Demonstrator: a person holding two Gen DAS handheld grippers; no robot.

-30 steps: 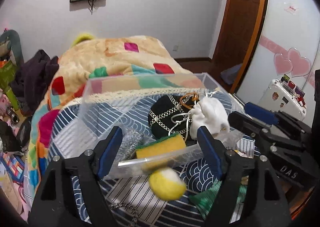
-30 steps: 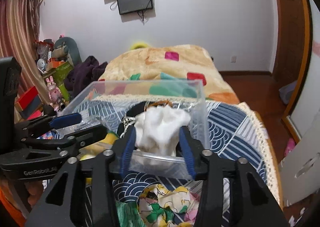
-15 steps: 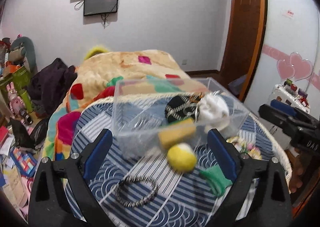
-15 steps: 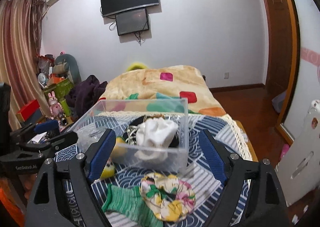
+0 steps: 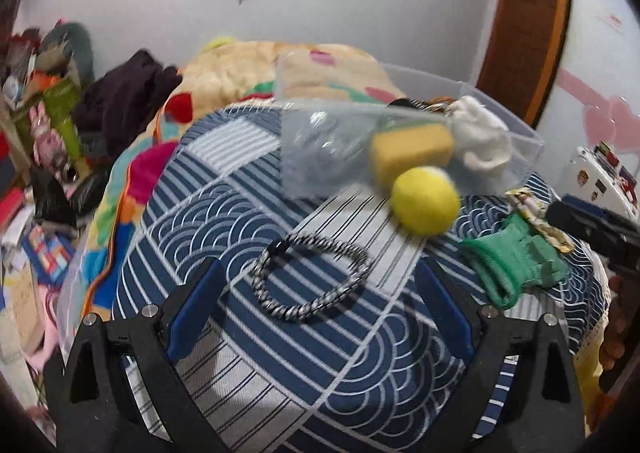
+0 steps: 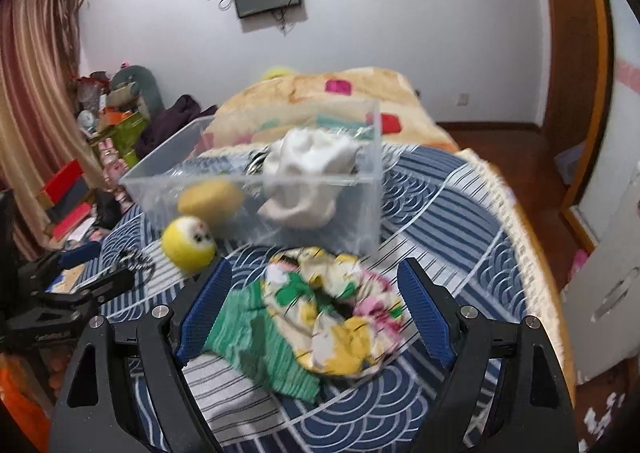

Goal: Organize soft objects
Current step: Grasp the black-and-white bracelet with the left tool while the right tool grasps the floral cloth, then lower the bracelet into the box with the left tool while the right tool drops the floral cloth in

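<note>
So I've got both grippers hanging over the surface (image 5: 224, 189), which has a blue-and-white wave-print cloth on it. Left gripper (image 5: 320, 309) has its jaws spread wide with nothing in them, and a braided black-and-white hair tie (image 5: 310, 277) lies in a loop low in the middle of the frame. Right gripper (image 6: 314, 313) is spread and empty too, with a crumpled floral scrunchie (image 6: 340, 317) and a ribbed green knit piece (image 6: 260, 349) between the jaws. The clear plastic bin (image 6: 364, 209) at mid-frame holds a lumpy white cloth pouch (image 6: 308, 173) and a yellow sponge (image 6: 210, 199). A fuzzy yellow ball (image 6: 188, 241) sits just outside it.
</note>
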